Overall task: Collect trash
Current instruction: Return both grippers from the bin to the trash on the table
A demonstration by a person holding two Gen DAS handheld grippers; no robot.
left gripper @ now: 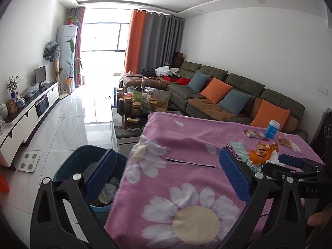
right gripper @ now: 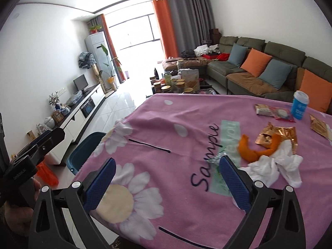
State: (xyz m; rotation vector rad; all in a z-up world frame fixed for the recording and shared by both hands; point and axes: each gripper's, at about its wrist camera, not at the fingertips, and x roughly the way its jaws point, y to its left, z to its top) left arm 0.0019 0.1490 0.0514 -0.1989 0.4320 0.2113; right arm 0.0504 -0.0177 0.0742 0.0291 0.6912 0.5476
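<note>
Trash lies on the pink flowered blanket (right gripper: 166, 128) on the table: orange peel (right gripper: 249, 150), white crumpled tissue (right gripper: 276, 166), a gold wrapper (right gripper: 278, 133), a clear crinkled wrapper (right gripper: 217, 155), further snack wrappers (right gripper: 274, 111) and a blue cup (right gripper: 299, 104). A teal trash bin (left gripper: 83, 166) with waste inside stands on the floor left of the table. My left gripper (left gripper: 166, 172) is open and empty, over the table's left edge and the bin. My right gripper (right gripper: 167, 176) is open and empty above the blanket, its right finger (right gripper: 233, 183) beside the tissue.
A coffee table (left gripper: 128, 124) crowded with jars stands beyond the table. A sofa (left gripper: 228, 95) with cushions runs along the right wall. A TV cabinet (left gripper: 27, 114) lines the left wall. A white scale (left gripper: 29, 161) lies on the floor. An orange item (right gripper: 46, 172) sits by the bin.
</note>
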